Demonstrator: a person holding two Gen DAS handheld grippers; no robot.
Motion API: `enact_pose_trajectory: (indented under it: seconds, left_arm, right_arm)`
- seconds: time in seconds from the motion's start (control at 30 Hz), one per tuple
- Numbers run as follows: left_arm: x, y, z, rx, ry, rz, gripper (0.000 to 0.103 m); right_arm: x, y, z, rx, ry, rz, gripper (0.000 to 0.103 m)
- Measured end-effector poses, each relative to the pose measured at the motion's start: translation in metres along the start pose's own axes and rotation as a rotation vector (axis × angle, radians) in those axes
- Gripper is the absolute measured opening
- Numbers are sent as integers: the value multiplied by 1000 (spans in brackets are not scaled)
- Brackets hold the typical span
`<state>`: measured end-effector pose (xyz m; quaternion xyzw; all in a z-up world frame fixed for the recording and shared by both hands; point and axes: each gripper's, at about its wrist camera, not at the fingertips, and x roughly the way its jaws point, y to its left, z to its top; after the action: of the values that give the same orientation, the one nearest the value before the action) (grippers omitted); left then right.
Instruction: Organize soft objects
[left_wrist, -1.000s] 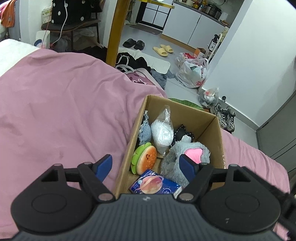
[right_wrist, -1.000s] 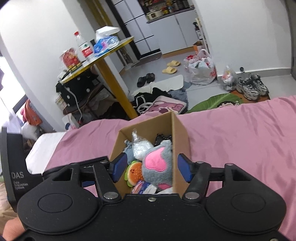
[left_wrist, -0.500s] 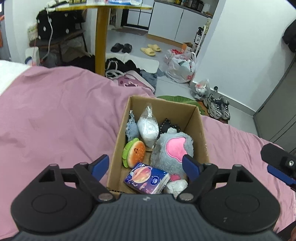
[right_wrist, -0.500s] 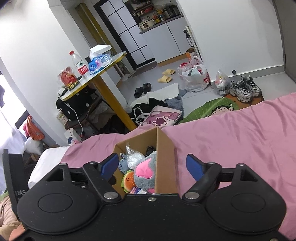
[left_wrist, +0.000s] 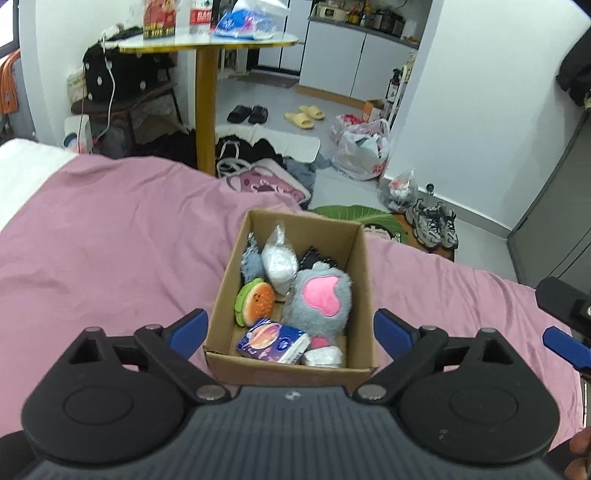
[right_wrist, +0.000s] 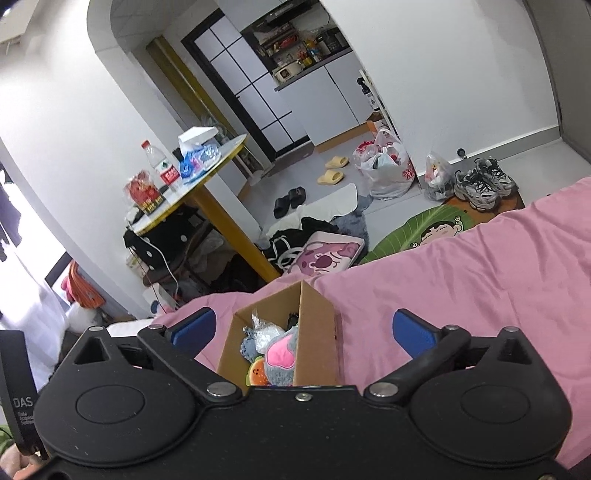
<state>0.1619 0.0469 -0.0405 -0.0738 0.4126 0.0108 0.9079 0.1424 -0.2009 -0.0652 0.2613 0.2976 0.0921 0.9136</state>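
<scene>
A cardboard box (left_wrist: 291, 363) is sitting on a bed covered by a pink sheet (left_wrist: 110, 240), and the soft things are lying packed inside it. The left gripper (left_wrist: 291, 332) is hovering above the near end of the box with its 2 blue fingertips (left_wrist: 190, 326) spreading apart, 1 showing on each side of the box's near corners and neither pressing on the cardboard; nothing is pinched between them. Inside the box, a grey plush with a pink patch (left_wrist: 319, 299) is filling the right side, a burger plush (left_wrist: 255, 301) is leaning against the left wall, a pack of tissues (left_wrist: 273, 339) is lying at the near end with a small white bundle (left_wrist: 323, 356) just beside it, a clear bag of white stuffing (left_wrist: 279, 264) is standing near the middle, a small grey-blue fuzzy toy (left_wrist: 251, 262) is tucked along the left wall, and a dark item at the far end is too hidden to name.

The right gripper (right_wrist: 303, 328) is looking at the same box (right_wrist: 317, 343) from its right side, its jaws also opening wide and holding nothing, the box showing between its fingertips (right_wrist: 413, 332) without touching them. In the left wrist view, part of this right gripper is showing at the far right edge, well apart from the box.

Beyond the bed, a round table with a yellow leg (right_wrist: 207, 173) is standing on the floor, carrying a water bottle (right_wrist: 162, 166). Yellow slippers (right_wrist: 332, 170), black slippers (right_wrist: 290, 201), plastic bags (right_wrist: 384, 166) and a pair of sneakers (right_wrist: 480, 182) are lying on the grey floor.
</scene>
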Motion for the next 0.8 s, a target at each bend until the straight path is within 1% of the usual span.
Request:
enact_pose_trajectory:
  seconds: [0.13, 0.23, 0.33, 0.43, 0.6, 0.8]
  left_arm:
    - [-13, -8, -3, 1, -19, 17, 101]
    - [-25, -10, -4, 0, -36, 18, 103]
    - [-40, -8, -5, -4, -64, 23, 103]
    - [-51, -6, -7, -17, -70, 13, 103]
    - [-68, -5, -11, -19, -89, 18, 103]
    - [-92, -12, -16, 24, -105, -26, 103]
  right_arm:
    - [-15, -11, 4, 27, -12, 12, 103]
    - [-27, -17, 8, 5, -15, 4, 103]
    - [-35, -21, 11, -10, -3, 2, 103]
    - [-42, -24, 13, -20, 11, -5, 103]
    - [-56, -20, 13, -61, 21, -3, 103]
    - [-74, -2, 10, -137, 53, -25, 103]
